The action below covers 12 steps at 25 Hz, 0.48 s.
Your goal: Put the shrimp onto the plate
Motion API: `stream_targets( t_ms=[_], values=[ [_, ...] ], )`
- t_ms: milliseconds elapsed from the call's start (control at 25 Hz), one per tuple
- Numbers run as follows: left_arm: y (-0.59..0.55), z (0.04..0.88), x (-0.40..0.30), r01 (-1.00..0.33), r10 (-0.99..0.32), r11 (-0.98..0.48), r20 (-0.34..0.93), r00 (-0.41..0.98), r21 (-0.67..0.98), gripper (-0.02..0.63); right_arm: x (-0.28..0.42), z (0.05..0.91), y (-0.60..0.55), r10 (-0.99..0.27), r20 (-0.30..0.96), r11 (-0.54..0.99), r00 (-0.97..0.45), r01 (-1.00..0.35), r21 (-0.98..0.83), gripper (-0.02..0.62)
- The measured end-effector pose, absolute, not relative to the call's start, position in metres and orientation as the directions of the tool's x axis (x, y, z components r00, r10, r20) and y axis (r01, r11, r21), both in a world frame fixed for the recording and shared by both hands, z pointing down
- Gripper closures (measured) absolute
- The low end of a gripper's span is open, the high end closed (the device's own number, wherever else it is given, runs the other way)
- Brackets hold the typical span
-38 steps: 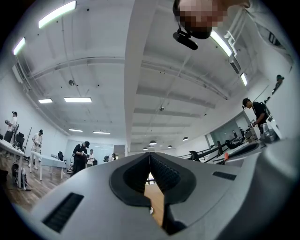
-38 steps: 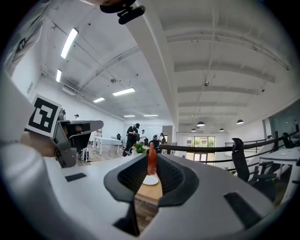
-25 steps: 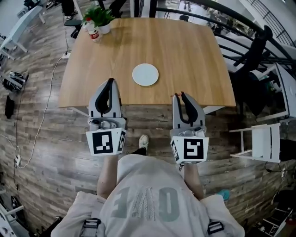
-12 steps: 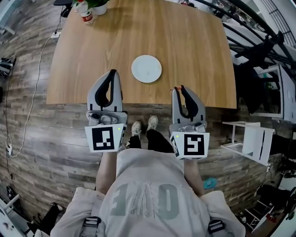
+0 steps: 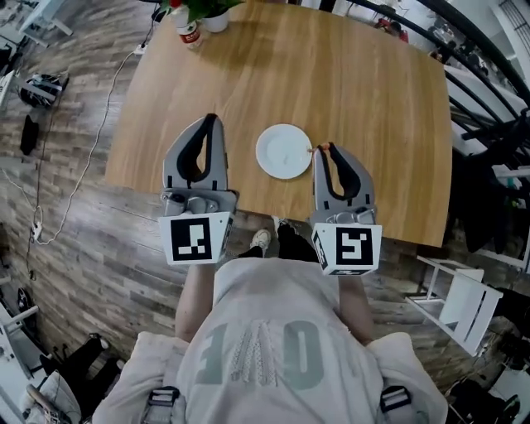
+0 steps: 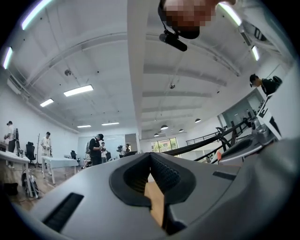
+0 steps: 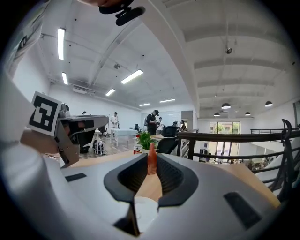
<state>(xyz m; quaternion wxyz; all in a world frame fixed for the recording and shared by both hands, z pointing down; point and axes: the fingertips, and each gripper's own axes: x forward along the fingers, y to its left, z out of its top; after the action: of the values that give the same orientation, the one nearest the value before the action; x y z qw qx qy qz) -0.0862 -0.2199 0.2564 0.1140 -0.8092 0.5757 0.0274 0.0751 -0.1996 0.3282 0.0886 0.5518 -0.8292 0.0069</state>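
A round white plate (image 5: 284, 151) lies near the front edge of the wooden table (image 5: 373, 99). My right gripper (image 5: 324, 151) hovers just right of the plate's rim, shut on a small orange shrimp (image 5: 319, 147). In the right gripper view the shrimp (image 7: 151, 159) stands upright, pinched at the jaw tips, and the plate (image 7: 144, 212) shows low between the jaws. My left gripper (image 5: 212, 119) is over the table to the left of the plate; its jaws meet at the tips (image 6: 150, 157) with nothing between them.
A potted plant (image 5: 207, 10) and a small red-labelled bottle (image 5: 189, 31) stand at the table's far left corner. A white folding chair (image 5: 464, 298) stands on the floor at the right, beside a black railing (image 5: 489, 74). A cable (image 5: 79, 174) runs over the floor at left.
Both grippers have moved forward from in front of the table to over it. The right gripper's tips with the shrimp now sit beside the plate's right rim.
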Motion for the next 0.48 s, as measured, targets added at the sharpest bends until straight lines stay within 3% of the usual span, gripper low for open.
stream_targets(
  t_ms=[480],
  values=[
    [-0.285,0.239,-0.061,-0.954,-0.941,-0.238,-0.201,0.273,-0.180,0.597,0.106,0.344,-0.265,-0.892,0.174,0.428,-0.418,-0.903,0.025,0.531]
  ],
)
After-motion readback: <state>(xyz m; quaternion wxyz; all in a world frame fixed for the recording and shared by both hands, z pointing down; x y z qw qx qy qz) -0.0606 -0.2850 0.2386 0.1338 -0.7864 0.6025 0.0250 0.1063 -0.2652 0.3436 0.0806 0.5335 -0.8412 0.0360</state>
